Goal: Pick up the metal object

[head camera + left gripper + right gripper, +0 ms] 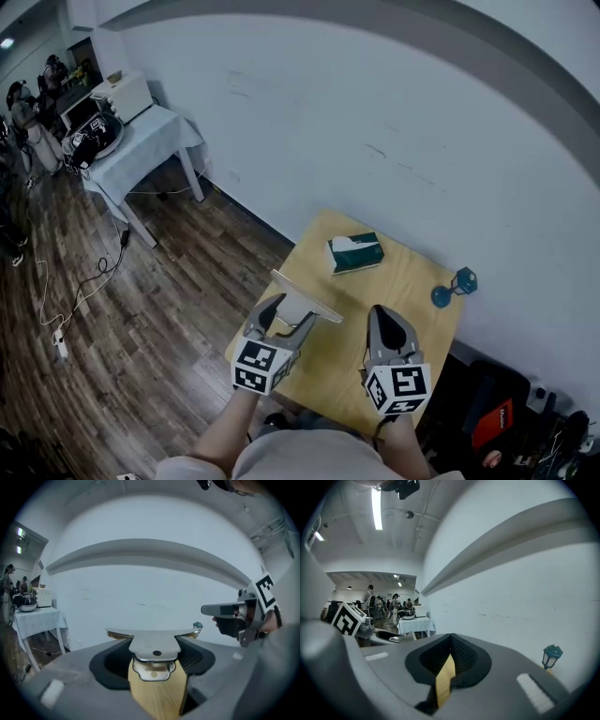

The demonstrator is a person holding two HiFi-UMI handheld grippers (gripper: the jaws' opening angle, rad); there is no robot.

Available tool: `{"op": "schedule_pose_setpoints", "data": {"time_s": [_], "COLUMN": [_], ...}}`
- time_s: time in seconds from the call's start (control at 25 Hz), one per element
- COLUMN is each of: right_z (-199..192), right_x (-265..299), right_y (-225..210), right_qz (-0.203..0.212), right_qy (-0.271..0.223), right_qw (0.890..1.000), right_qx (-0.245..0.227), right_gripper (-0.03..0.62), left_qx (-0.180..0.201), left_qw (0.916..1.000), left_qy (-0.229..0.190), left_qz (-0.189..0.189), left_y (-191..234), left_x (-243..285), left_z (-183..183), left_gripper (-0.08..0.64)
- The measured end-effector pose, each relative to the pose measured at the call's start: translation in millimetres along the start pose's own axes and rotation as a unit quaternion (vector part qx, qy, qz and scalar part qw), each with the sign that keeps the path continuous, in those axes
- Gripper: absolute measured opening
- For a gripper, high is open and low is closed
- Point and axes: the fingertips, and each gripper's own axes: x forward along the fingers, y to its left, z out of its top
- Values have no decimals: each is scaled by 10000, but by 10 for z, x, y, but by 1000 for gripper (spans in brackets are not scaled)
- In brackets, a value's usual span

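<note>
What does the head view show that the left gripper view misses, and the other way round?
Only the head view shows the green tissue box, and the left gripper from outside with its marker cube. Only the left gripper view shows, close up, that gripper's jaws shut on the metal object, with a small hole in its plate. Both show the metal object, the right gripper, the little blue lantern, the wooden table and the cloth-covered side table.
</note>
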Motion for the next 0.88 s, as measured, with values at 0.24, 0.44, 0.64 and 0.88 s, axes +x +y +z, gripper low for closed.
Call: {"op": "schedule_pose_setpoints", "data": {"time_s": [0.24, 0.44, 0.64, 0.88], "right_z": [98, 177, 271, 364], "right_x": [-98, -194, -314, -495], "right_y": [164, 298, 391, 497], "right_qz": [-62, -126, -238, -307], "right_qy": [-125, -246, -380, -547], "right_qw": [9999, 9996, 9989, 9979], "right_qx": [-48, -96, -126, -186], "right_gripper": [2, 2, 2, 2], "left_qx": [-82, -19, -26, -74], "left_qw": [9992, 9978, 9956, 9928], "left_qy": [-397, -657, -918, -1156], "left_qz": [54, 117, 186, 297], "left_y": [26, 49, 72, 101], "left_x": [-308, -557, -796, -1086], "left_z": [231, 398, 557, 693], "left_gripper": [307, 307, 307, 307]}}
